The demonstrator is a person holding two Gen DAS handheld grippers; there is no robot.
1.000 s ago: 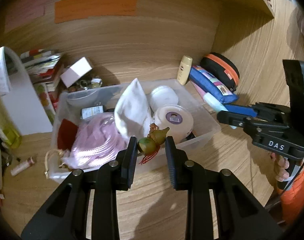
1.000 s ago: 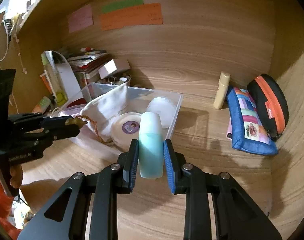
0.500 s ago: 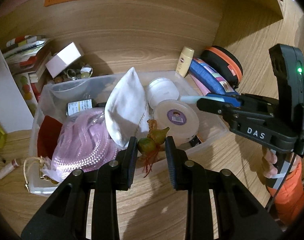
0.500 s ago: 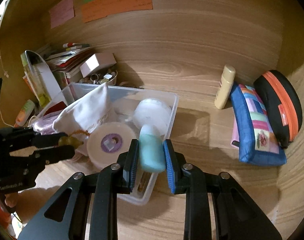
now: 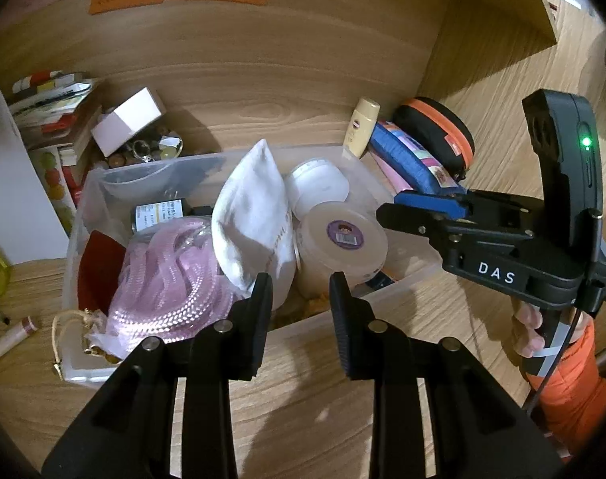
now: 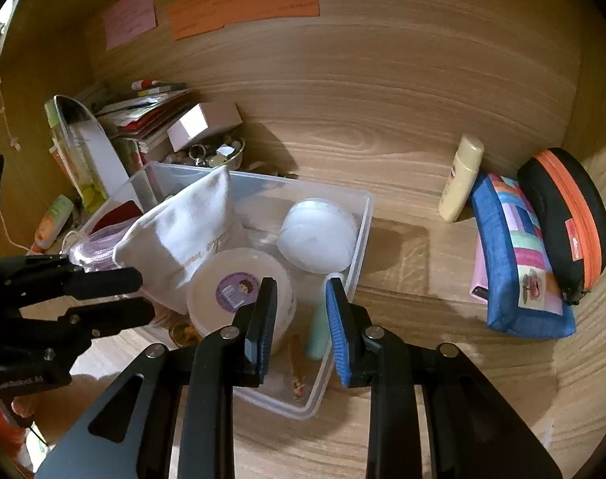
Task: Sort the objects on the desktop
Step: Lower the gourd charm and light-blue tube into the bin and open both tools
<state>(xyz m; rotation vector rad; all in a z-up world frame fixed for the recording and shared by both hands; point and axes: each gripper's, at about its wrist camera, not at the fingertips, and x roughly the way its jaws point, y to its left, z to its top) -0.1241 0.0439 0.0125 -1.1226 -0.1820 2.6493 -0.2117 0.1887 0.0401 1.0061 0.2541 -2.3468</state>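
Sorting into the clear bin is the step we are in, and we judge it at a drop-off: both tools hang over the bin's near edge with nothing between their fingers. The bin sits on the wooden desk, well filled with a white pouch, a pink rope bundle, a round tub with a purple label and a white jar. Off to the right, outside the bin, lie a blue pouch, a black case with an orange zip, and a cream bottle leaning on the back wall. Our right gripper is released, jaws apart, and the teal tube lies in the bin just below them, beside the tub. Our left gripper is likewise spread wide; an amber trinket rests low in the bin by the tub, near its tips. Next, we think, comes lifting both tools clear and turning the right one toward the cream bottle, which calls for a careful pinch on its upright body so it does not topple against the blue pouch.
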